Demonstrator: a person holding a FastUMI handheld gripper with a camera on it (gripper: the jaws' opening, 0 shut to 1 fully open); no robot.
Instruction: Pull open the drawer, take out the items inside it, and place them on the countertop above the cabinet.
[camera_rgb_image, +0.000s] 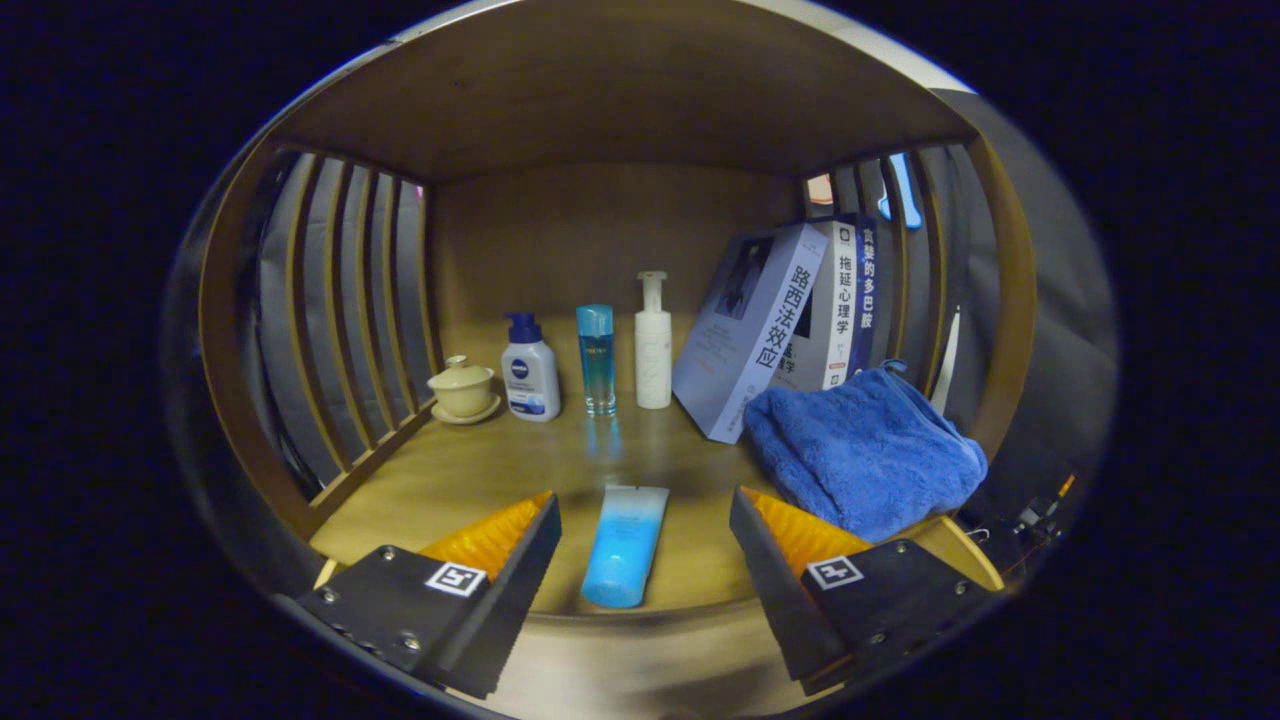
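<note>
The hand-held gripper (645, 545) is spread wide, its two fingers well apart and holding nothing. Between them, touching neither, lies a blue tube (626, 545) flat on the wooden surface (480, 470). The tube is pale, almost white, at its far end and deepens to a clear sky blue toward its near end, which is rounded and sits right at the surface's near edge. It lies roughly along the line of the fingers, tilted a little so the far end leans right.

The surface is the floor of an open wooden compartment with a board above, a plain wooden back panel and slatted sides (350, 300) left and right. Far back stands a row of upright items: a small cream lidded cup on a saucer (462, 388) at the left, next to it a white pump bottle with a dark blue cap (529, 372), then a slim clear blue bottle (595, 358), then a taller white pump bottle (653, 342). These four are near one another but apart.

To the right, several books (790, 325) lean leftward against the right slats. A folded blue towel (862, 452) lies in front of them, near the right finger, its near corner just beside the fingertip. No drawer front can be made out.
</note>
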